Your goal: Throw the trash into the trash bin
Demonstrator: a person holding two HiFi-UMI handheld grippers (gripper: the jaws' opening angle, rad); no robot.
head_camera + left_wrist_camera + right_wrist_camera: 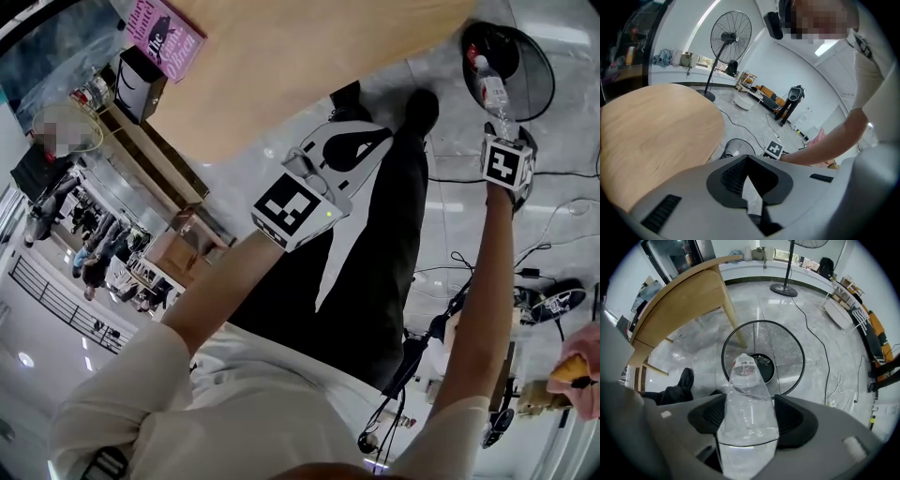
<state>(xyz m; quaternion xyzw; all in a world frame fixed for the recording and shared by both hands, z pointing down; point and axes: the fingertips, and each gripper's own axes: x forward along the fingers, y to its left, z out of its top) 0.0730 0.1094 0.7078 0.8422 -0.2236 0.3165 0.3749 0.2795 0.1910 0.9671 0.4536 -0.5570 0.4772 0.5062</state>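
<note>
A clear plastic bottle (747, 408) with a red-and-white label near its neck stands between the jaws of my right gripper (749, 401), which is shut on it and points straight down. Directly below is the round black mesh trash bin (787, 357) with dark trash at its bottom. In the head view the bottle (487, 86) hangs over the bin's rim (539, 56), below my right gripper (498, 129). My left gripper (375, 138) hovers over the floor by the table, shut and empty. In its own view the left gripper (748, 157) shows only a slit of floor between its jaws.
A light wooden table (309, 56) stands left of the bin, one leg (733, 322) close to the rim. A pink book (164, 37) lies on it. My black shoe (686, 378) is near the bin. Cables (825, 357) cross the floor and a standing fan (731, 33) stands behind.
</note>
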